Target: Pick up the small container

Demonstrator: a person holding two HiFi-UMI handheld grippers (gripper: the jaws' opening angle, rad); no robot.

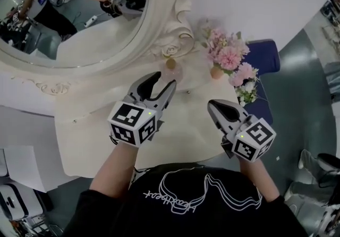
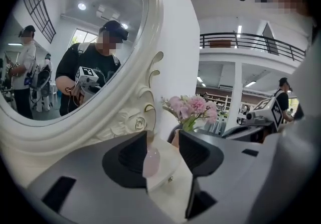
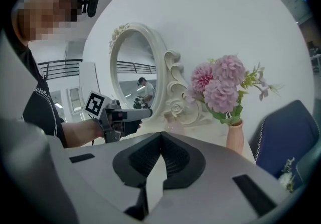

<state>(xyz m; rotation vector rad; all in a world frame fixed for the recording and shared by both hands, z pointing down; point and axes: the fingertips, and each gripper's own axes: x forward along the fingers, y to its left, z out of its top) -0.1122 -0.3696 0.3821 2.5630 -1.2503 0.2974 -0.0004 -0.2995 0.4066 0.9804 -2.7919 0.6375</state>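
Observation:
The small container point(image 1: 173, 73) is a pale pink bottle with a gold cap, standing on the cream dressing table point(image 1: 95, 140) at the foot of the mirror frame. My left gripper point(image 1: 164, 79) is open, its tips just short of the bottle with nothing gripped. In the left gripper view the bottle point(image 2: 151, 160) shows in the gap between the jaws, partly hidden by the left one. My right gripper point(image 1: 212, 104) is shut and empty, above the table's right part, in front of the flowers. In the right gripper view its jaws point(image 3: 161, 140) meet, and the bottle point(image 3: 174, 126) stands far ahead.
A large oval mirror point(image 1: 79, 18) in a carved white frame fills the back left. Pink flowers point(image 1: 228, 55) in a small vase point(image 1: 216, 72) stand right of the bottle. A blue chair point(image 1: 263, 56) is beyond the table's right edge.

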